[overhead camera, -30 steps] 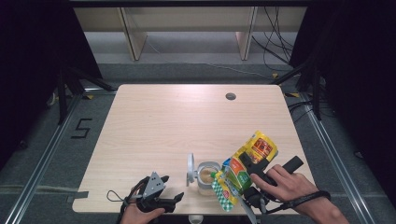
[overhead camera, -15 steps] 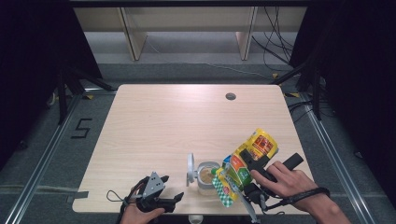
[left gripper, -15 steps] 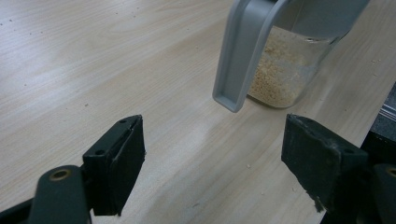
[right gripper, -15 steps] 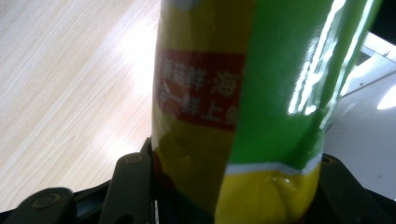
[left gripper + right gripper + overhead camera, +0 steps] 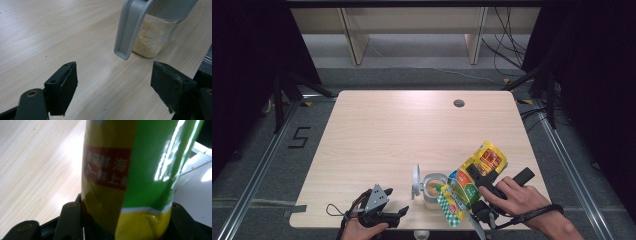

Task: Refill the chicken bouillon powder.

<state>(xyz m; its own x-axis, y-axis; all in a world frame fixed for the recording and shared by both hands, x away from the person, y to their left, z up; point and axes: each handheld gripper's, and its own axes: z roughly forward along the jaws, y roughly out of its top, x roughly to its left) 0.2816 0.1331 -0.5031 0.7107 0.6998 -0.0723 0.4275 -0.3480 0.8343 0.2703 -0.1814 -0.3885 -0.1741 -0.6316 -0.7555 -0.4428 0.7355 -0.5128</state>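
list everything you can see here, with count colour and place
table: 1, light wood, centre of the high view
cable hole: 1, grey, far right part of the table
jar: 1, clear with beige grains inside, near edge
jar lid: 1, grey, flipped open at the jar's left
bag: 1, yellow and green, tilted over the jar
shelf unit: 1, beige, beyond the table
left gripper: 1, black, open, near edge
right gripper: 1, black, clamped on the bag

Black jaws (brass screws); black cables
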